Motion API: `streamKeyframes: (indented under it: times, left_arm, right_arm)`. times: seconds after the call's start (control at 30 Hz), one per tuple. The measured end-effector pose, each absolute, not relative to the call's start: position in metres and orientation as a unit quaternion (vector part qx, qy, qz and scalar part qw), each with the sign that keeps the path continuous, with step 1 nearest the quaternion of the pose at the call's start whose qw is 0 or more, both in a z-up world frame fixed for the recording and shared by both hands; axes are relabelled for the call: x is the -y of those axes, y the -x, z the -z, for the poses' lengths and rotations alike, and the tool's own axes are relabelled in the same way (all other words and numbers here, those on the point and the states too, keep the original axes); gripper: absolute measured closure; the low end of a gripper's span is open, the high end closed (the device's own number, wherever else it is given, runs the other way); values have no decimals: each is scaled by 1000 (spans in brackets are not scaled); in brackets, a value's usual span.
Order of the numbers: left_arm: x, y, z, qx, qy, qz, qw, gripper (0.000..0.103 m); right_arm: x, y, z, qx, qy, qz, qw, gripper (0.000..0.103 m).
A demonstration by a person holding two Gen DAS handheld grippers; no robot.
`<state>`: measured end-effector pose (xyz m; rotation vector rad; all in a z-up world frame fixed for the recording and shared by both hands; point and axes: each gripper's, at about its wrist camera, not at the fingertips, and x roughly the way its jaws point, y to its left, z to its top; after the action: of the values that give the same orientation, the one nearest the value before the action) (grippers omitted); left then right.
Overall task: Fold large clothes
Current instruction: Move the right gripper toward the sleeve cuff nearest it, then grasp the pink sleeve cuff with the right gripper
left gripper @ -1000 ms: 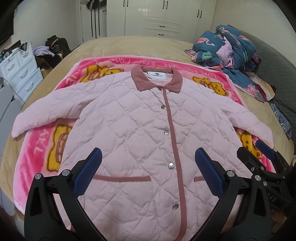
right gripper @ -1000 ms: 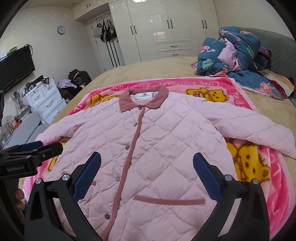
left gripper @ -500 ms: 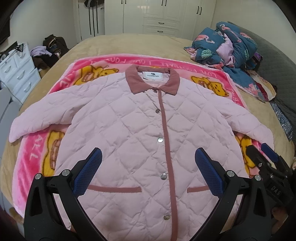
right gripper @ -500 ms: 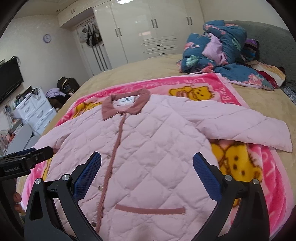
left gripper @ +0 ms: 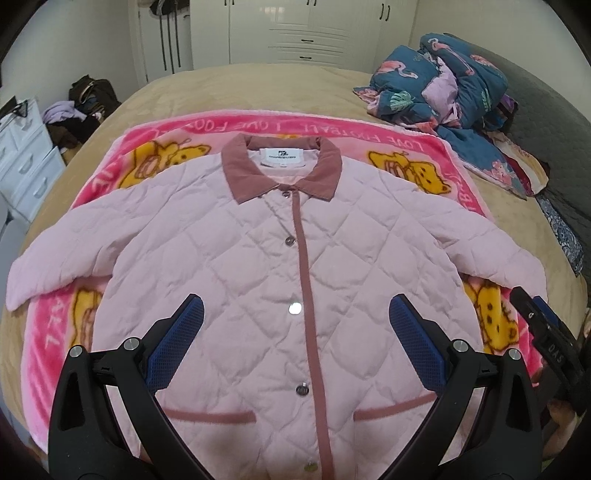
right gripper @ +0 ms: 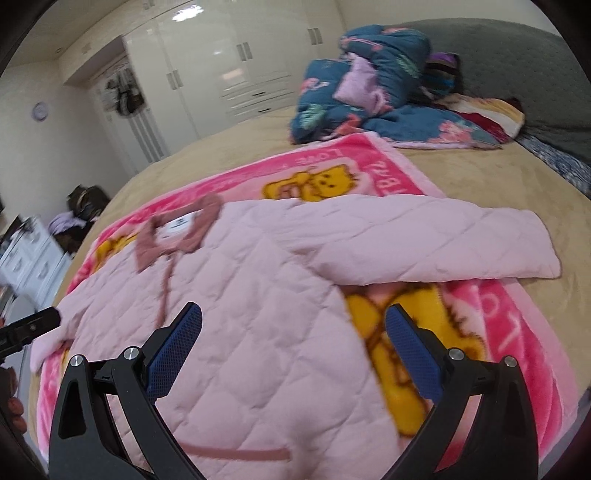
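Note:
A pink quilted jacket (left gripper: 258, 258) with a dusty-rose collar (left gripper: 280, 166) lies flat, front up and buttoned, on a pink cartoon blanket (left gripper: 207, 129). Both sleeves are spread out to the sides. My left gripper (left gripper: 295, 317) is open and empty above the jacket's lower front. My right gripper (right gripper: 293, 325) is open and empty above the jacket's right side, near its right sleeve (right gripper: 424, 240). The right gripper also shows at the right edge of the left wrist view (left gripper: 543, 325), and the left gripper at the left edge of the right wrist view (right gripper: 29, 326).
The blanket lies on a tan bed (left gripper: 258, 85). A heap of blue flamingo-print bedding (left gripper: 443, 88) sits at the far right by a grey headboard (right gripper: 517, 62). White drawers (left gripper: 26, 162) and dark bags (left gripper: 88, 96) stand left; white wardrobes (left gripper: 295, 29) are behind.
The right gripper has swung to the right and dropped lower, toward the right sleeve. The left gripper has moved a little closer over the jacket's middle. Both stay open.

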<state>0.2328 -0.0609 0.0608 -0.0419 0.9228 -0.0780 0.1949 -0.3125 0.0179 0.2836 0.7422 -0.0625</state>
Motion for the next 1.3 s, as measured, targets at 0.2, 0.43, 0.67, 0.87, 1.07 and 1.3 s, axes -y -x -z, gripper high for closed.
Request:
streamKeyframes:
  times: [0.2, 0.43, 0.67, 0.87, 1.07, 1.3]
  left_arm:
    - [62, -261, -52, -449, 20, 33, 893, 9]
    - [78, -293, -41, -452, 27, 34, 891, 9]
    - [91, -309, -11, -458, 15, 47, 887, 9]
    - [76, -312, 7, -467, 21, 37, 883, 9]
    - [68, -315, 12, -468, 26, 37, 883, 9]
    - [65, -316, 21, -473, 18, 32, 880, 9]
  right_arm:
    - [345, -209, -9, -362, -150, 73, 917, 4]
    - [380, -221, 7, -375, -182, 118, 901, 4]
    - [425, -231, 32, -388, -239, 164, 875, 4]
    - [480, -231, 61, -393, -306, 229, 836, 4]
    - [521, -229, 81, -390, -351, 279, 804, 4]
    - [569, -234, 96, -363, -393, 314, 784, 4]
